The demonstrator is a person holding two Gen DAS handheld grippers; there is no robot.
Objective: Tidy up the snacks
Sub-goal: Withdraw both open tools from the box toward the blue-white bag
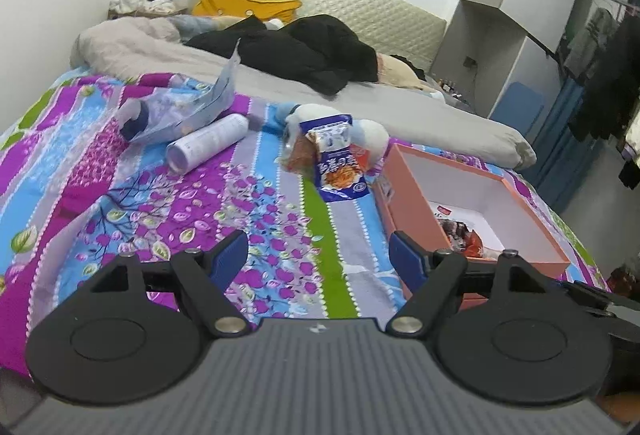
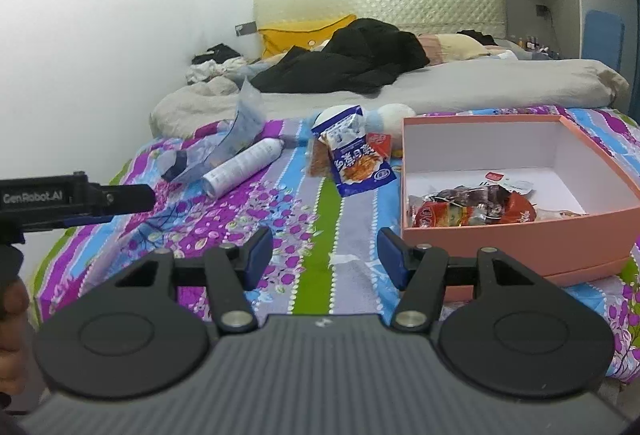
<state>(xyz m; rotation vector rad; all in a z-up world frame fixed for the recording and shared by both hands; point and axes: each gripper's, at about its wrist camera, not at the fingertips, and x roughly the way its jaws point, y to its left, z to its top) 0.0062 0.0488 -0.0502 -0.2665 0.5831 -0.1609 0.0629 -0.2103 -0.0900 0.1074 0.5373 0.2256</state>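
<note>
Reaching over the bed, the left gripper (image 1: pixel 318 255) and right gripper (image 2: pixel 325 255) both gape wide with nothing inside. Some snacks already lie in the pink box (image 2: pixel 520 239) near the bed's right edge. Next job, probably: grab the blue snack packet (image 2: pixel 356 163) lying just beside the box.

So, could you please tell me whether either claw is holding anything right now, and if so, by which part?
Nothing is held. The left claw and right claw both stand open over the bedspread, with nothing between their fingers.
</note>
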